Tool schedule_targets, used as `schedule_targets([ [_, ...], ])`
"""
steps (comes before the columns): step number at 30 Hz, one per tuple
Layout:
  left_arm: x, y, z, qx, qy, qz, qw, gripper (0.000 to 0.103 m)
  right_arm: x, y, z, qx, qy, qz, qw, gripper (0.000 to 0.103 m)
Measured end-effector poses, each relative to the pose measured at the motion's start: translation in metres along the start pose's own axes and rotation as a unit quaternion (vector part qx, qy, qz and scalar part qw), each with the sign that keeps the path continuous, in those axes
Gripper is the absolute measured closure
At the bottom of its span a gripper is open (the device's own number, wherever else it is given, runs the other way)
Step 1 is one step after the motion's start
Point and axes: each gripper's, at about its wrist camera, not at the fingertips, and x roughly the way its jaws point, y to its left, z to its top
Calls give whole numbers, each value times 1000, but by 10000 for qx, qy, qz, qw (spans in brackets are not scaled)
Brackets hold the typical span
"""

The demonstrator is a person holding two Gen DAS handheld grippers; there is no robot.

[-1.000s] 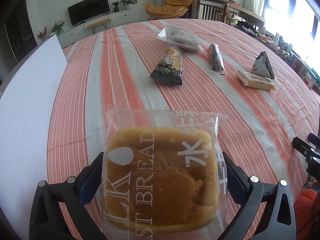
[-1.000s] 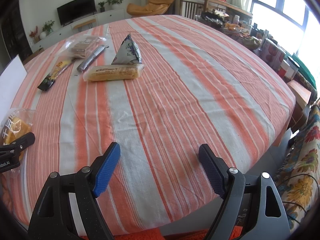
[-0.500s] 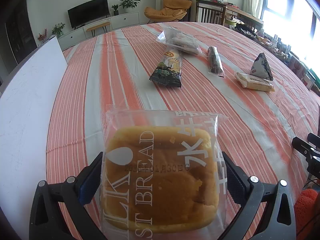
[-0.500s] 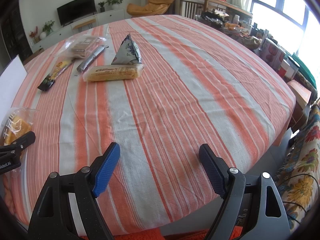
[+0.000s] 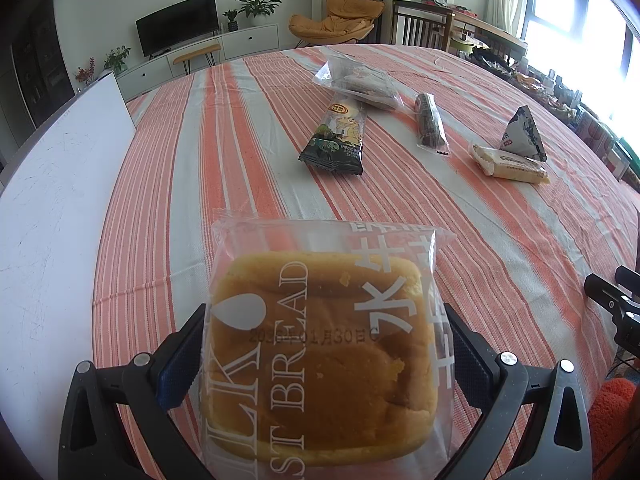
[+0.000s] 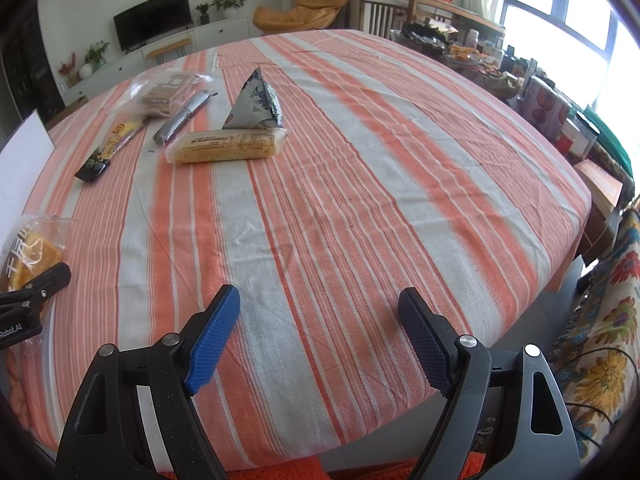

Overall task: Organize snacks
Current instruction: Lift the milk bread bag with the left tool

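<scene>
My left gripper (image 5: 320,344) is shut on a clear packet of yellow milk toast bread (image 5: 320,344) and holds it above the striped tablecloth (image 5: 180,200). The packet also shows at the left edge of the right wrist view (image 6: 30,254). Farther back lie a dark green snack bag (image 5: 336,140), a clear bag of brown biscuits (image 5: 360,84), a dark roll packet (image 5: 430,126), a yellow cake bar (image 5: 508,162) and a triangular blue-white pack (image 5: 522,134). My right gripper (image 6: 320,320) is open and empty over the near table edge.
A white board (image 5: 52,208) lies along the table's left side. The table's right edge (image 6: 576,240) drops off toward boxes and a floral cushion (image 6: 600,340). A TV, plants and an orange chair stand far behind.
The left gripper has lifted and drawn back slightly with the bread packet, so the far snacks sit lower in its view. The right gripper has not moved.
</scene>
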Motion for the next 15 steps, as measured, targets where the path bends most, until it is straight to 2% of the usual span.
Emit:
schedule_targets([
  [15, 0, 0, 0, 0, -2, -4, 10000, 0, -1, 2, -1, 2, 1, -3, 10000, 19],
])
